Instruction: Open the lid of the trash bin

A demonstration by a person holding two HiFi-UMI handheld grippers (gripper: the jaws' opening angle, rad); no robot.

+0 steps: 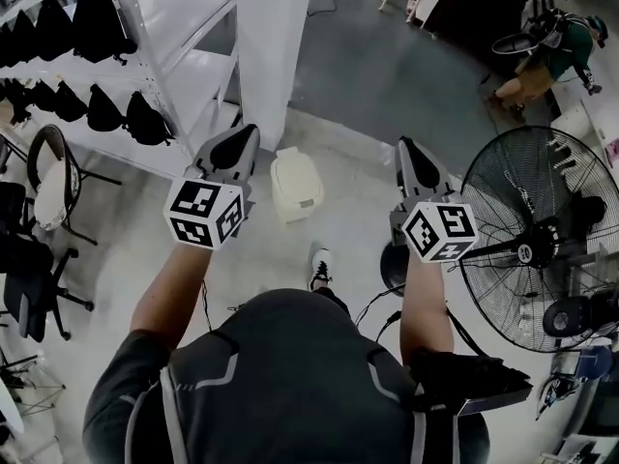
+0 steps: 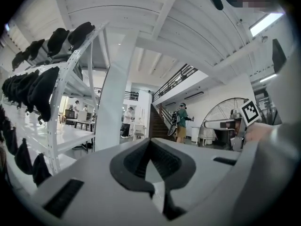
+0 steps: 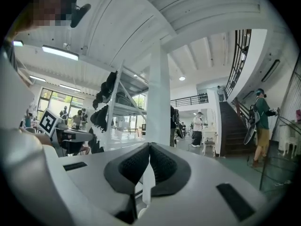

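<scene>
A small cream trash bin [image 1: 296,184] with its lid down stands on the floor in the head view, between and beyond my two grippers. My left gripper [image 1: 235,146] is held up to the bin's left, jaws shut with nothing in them. My right gripper [image 1: 410,154] is held up to its right, also shut and empty. Both grippers are well above the bin and apart from it. In the gripper views both point level across the hall, and the left gripper [image 2: 151,143] and right gripper [image 3: 149,147] show their dark pads pressed together. The bin is not visible there.
A white pillar [image 1: 274,37] rises just behind the bin. White shelving [image 1: 184,37] with black bags stands at the left, with chairs [image 1: 48,191] below it. A large floor fan [image 1: 537,240] is at the right. A person [image 1: 551,56] crouches far off.
</scene>
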